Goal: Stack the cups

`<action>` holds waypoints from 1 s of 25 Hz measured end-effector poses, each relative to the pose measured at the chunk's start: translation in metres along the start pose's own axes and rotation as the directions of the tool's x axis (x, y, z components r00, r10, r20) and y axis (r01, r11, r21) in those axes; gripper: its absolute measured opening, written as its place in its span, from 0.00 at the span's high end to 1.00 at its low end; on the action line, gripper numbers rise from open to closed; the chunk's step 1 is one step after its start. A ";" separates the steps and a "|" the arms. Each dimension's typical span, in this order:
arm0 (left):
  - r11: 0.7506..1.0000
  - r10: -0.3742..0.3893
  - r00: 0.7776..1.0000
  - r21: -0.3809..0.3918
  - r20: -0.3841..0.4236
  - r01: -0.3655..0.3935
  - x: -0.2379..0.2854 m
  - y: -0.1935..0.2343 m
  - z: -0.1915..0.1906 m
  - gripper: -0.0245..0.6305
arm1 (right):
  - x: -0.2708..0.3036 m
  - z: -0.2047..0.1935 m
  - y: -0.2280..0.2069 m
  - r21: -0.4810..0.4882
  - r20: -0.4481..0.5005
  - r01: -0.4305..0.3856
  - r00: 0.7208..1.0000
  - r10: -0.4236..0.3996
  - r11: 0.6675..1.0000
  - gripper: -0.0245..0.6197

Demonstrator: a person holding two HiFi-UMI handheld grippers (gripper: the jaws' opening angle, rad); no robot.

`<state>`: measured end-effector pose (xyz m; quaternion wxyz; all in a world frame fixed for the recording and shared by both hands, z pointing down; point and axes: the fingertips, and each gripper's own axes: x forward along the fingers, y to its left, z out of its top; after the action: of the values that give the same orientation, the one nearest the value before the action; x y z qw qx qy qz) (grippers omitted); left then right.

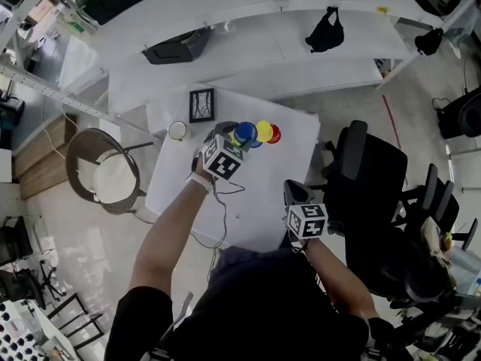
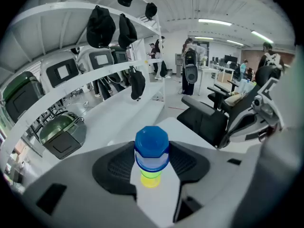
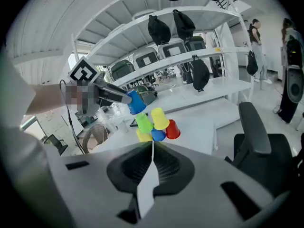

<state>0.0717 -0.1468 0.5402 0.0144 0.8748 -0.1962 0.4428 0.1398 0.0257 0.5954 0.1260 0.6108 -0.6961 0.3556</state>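
Observation:
Upside-down plastic cups stand stacked as a pyramid at the far side of the white table (image 1: 267, 216). In the right gripper view a yellow cup (image 3: 142, 136), a blue cup (image 3: 158, 135) and a red cup (image 3: 173, 129) form the base. A green cup (image 3: 143, 122) and another yellow cup (image 3: 159, 118) sit on them. My left gripper (image 1: 242, 138) is shut on a blue cup (image 2: 151, 148), held upside-down just above the green cup (image 2: 151, 177). My right gripper (image 1: 292, 190) hangs near the table's right front edge, shut with nothing in it.
A black-framed picture (image 1: 201, 104) and a small white round pot (image 1: 177, 130) lie left of the cups. A thin cable (image 1: 224, 201) runs over the table. A black office chair (image 1: 364, 175) stands to the right, a round chair (image 1: 104, 173) to the left, white shelves with bags behind.

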 end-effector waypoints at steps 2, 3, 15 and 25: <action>1.000 -0.007 1.000 0.015 -0.018 0.007 0.008 0.000 0.001 0.63 | 0.003 -0.001 -0.001 0.007 -0.002 0.000 1.000 0.000 1.000 0.95; 1.000 -0.010 1.000 0.019 -0.025 0.010 0.012 0.000 0.000 0.63 | 0.004 -0.001 -0.001 0.010 -0.003 0.001 1.000 -0.001 1.000 0.95; 0.999 -0.038 0.998 0.002 -0.043 0.038 0.031 0.003 -0.001 0.63 | 0.013 -0.010 -0.007 0.026 -0.032 0.005 0.999 -0.005 1.000 0.95; 0.998 -0.069 0.995 0.002 -0.070 0.070 0.043 0.001 -0.004 0.63 | 0.018 -0.010 -0.005 0.024 -0.040 0.000 0.999 0.001 1.000 0.95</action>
<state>0.0910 -0.1610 0.5763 0.0346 0.8651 -0.1640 0.4728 0.1375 0.0187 0.6155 0.1326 0.6050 -0.6892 0.3761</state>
